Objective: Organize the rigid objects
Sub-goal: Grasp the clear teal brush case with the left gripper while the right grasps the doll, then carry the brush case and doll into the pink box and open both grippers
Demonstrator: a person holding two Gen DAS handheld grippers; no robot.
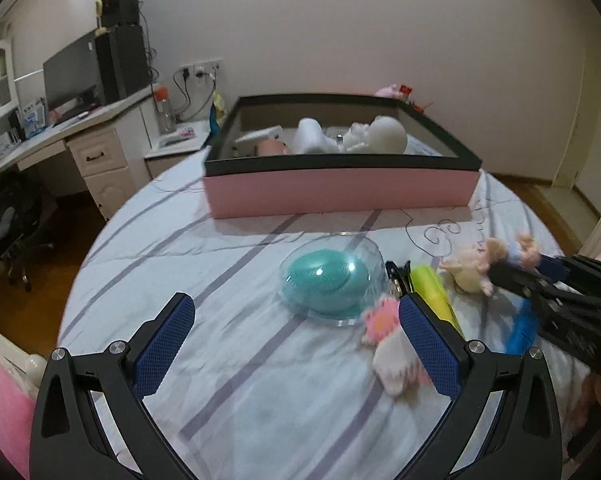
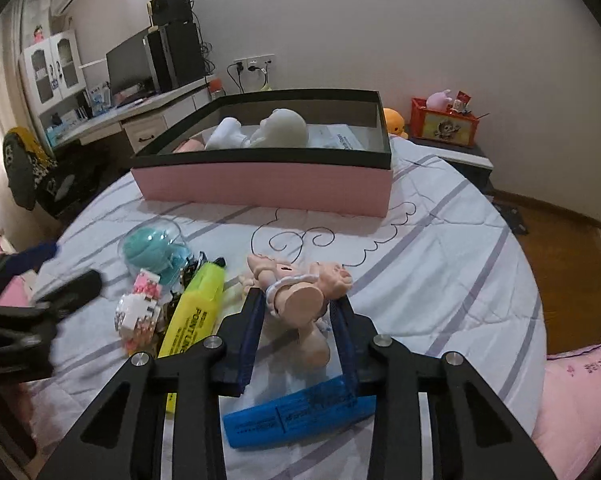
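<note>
My right gripper (image 2: 298, 300) is shut on a small pink doll figure (image 2: 300, 300), held just above the bed; it also shows in the left wrist view (image 1: 500, 256). My left gripper (image 1: 296, 312) is open and empty, low over the sheet, in front of a clear dome with a teal brush (image 1: 328, 278). A pink-and-white block toy (image 1: 388, 344) lies by its right finger. A yellow highlighter (image 2: 194, 312), a blue highlighter (image 2: 296, 412) and a black clip (image 2: 192, 270) lie on the bed. The pink box with black rim (image 1: 340, 190) holds white figures (image 1: 384, 134).
The striped bedsheet (image 1: 228, 340) covers a round bed. A desk with monitor and computer tower (image 1: 100, 68) stands at the left. A red crate with toys (image 2: 444, 120) sits on a side table at the right. Wooden floor lies beyond the bed edges.
</note>
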